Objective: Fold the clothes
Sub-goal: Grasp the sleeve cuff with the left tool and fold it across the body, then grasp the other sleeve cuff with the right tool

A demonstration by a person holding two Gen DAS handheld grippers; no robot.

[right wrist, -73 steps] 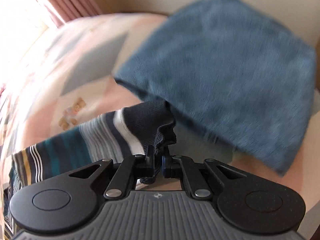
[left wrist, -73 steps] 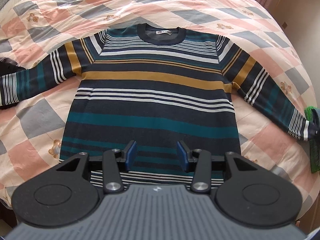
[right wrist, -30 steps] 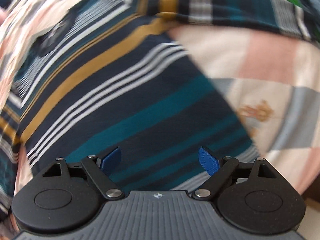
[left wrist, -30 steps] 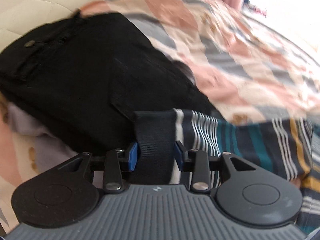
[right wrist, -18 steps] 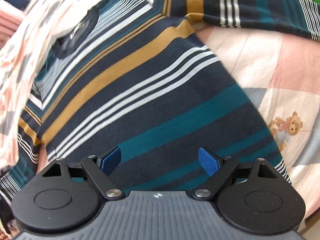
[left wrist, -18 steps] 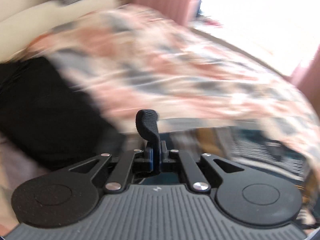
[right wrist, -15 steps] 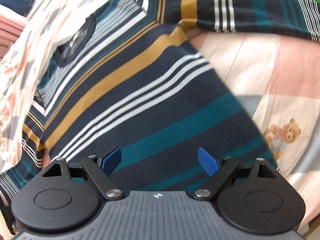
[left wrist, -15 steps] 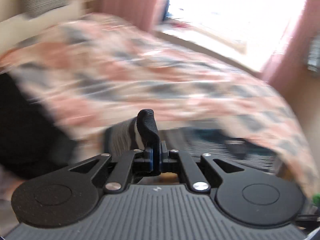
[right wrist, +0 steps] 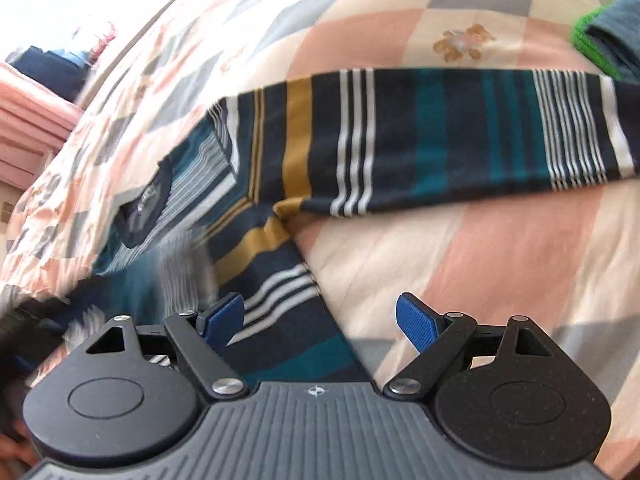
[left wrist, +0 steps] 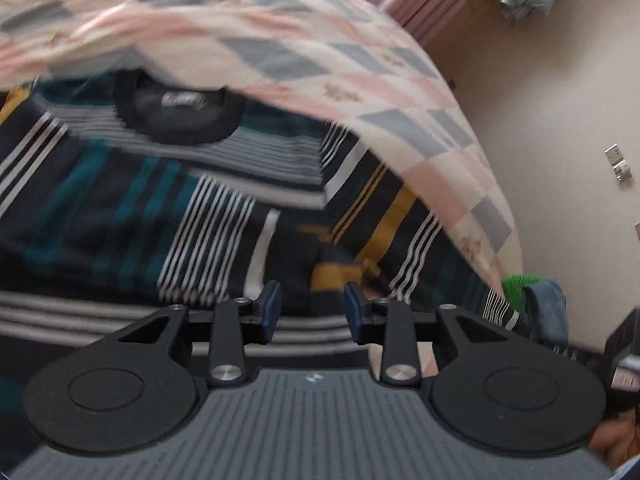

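A striped sweater in navy, teal, white and mustard lies flat on the bed. Its left sleeve is folded across the chest, with the dark cuff lying just ahead of my left gripper. That gripper is open and nothing sits between its blue pads. The other sleeve stretches straight out to the right in the right wrist view. My right gripper hangs wide open and empty over the sweater's side edge, below the armpit.
A pink, grey and cream checked quilt covers the bed. A green and blue folded cloth lies by the outstretched cuff, and shows again as the folded cloth at the bed edge. A curtain and wall stand beyond.
My left gripper carried the left cuff over the chest, opened and let it go. The right gripper stayed open and shifted toward the right armpit and sleeve.
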